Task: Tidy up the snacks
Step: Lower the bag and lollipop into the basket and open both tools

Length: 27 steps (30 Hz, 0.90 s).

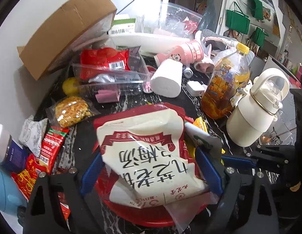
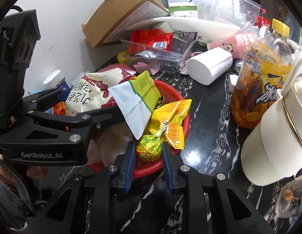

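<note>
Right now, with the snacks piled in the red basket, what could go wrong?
1. The right claw grips the lollipop; its stick lies over the yellow packets, so lifting may drag them out.
2. The big white pouch overhangs the red basket between the left claw's open jaws; it may slide off.
3. The cream flask and juice bottle stand close and could be knocked.

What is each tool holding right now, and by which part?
Right tool grips the green lollipop by its wrapped head. Left tool straddles the white bag, seemingly without gripping it.
</note>
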Available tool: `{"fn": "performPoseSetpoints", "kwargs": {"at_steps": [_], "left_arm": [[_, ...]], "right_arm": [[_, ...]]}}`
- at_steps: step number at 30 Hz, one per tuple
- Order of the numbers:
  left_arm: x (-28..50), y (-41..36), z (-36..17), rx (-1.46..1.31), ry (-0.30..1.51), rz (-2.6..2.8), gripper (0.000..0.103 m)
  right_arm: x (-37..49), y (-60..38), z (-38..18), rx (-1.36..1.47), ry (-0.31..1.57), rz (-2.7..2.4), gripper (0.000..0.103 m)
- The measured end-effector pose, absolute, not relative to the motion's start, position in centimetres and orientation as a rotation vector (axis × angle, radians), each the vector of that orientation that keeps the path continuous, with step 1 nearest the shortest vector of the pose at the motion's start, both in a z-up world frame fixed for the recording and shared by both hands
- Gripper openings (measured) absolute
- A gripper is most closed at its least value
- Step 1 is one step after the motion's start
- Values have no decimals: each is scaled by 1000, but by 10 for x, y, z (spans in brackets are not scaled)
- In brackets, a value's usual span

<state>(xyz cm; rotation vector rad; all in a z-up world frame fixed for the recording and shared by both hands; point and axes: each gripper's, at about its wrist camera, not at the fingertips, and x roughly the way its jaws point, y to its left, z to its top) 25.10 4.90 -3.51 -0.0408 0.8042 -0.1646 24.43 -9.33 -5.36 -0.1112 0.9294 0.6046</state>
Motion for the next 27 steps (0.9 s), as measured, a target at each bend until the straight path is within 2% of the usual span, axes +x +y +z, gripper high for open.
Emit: {"fn": "performPoseSetpoints", "kwargs": {"at_steps": [5,27], "left_arm": [[247,50,-28,-33,776,-166,91],[233,49,-3,-9,717,-139,91]], "right_arm": [[243,-95,-52,-97,925,608,45],[230,-101,-38,-94,899,575,45]]}}
